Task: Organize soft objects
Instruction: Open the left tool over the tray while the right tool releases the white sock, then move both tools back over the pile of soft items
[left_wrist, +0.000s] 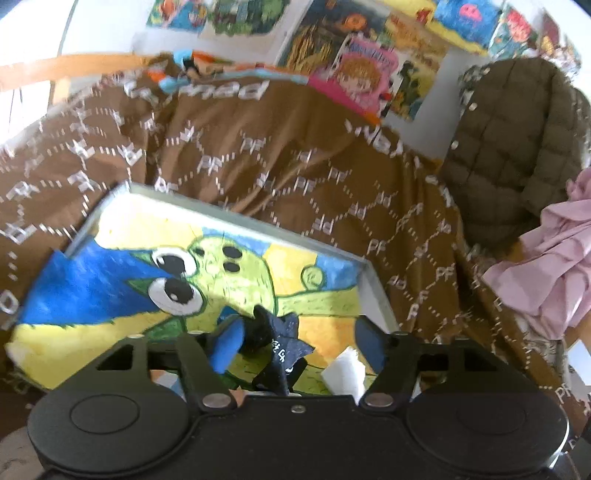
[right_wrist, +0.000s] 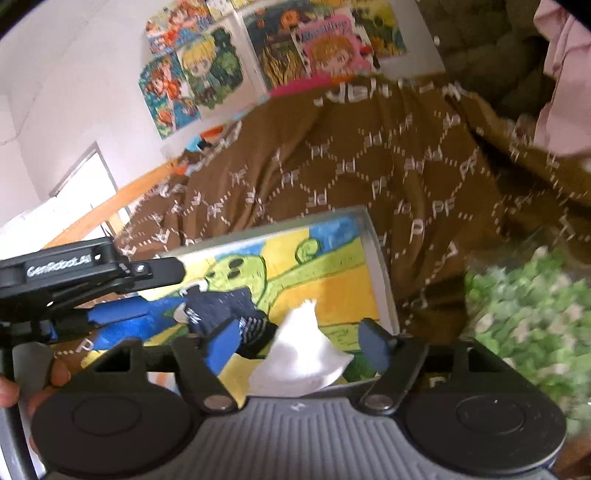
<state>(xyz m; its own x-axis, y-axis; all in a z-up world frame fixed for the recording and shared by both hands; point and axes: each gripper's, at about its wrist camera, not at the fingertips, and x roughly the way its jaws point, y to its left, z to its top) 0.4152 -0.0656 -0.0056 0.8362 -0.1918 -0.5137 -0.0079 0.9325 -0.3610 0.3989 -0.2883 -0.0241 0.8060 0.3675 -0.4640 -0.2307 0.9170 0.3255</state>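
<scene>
left gripper fingers apart – dark sock between | right gripper fingers apart – white cloth

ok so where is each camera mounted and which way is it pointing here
Left wrist: sits on the left gripper, looking forward and down at a dark sock and a white sock over the cartoon painting; both blue fingers show, apart.
Right wrist: sits on the right gripper, facing the same painting from its right; its open fingers, the left gripper and a hand show.
Shared: painting, both socks, brown PF blanket, wall posters.
</scene>
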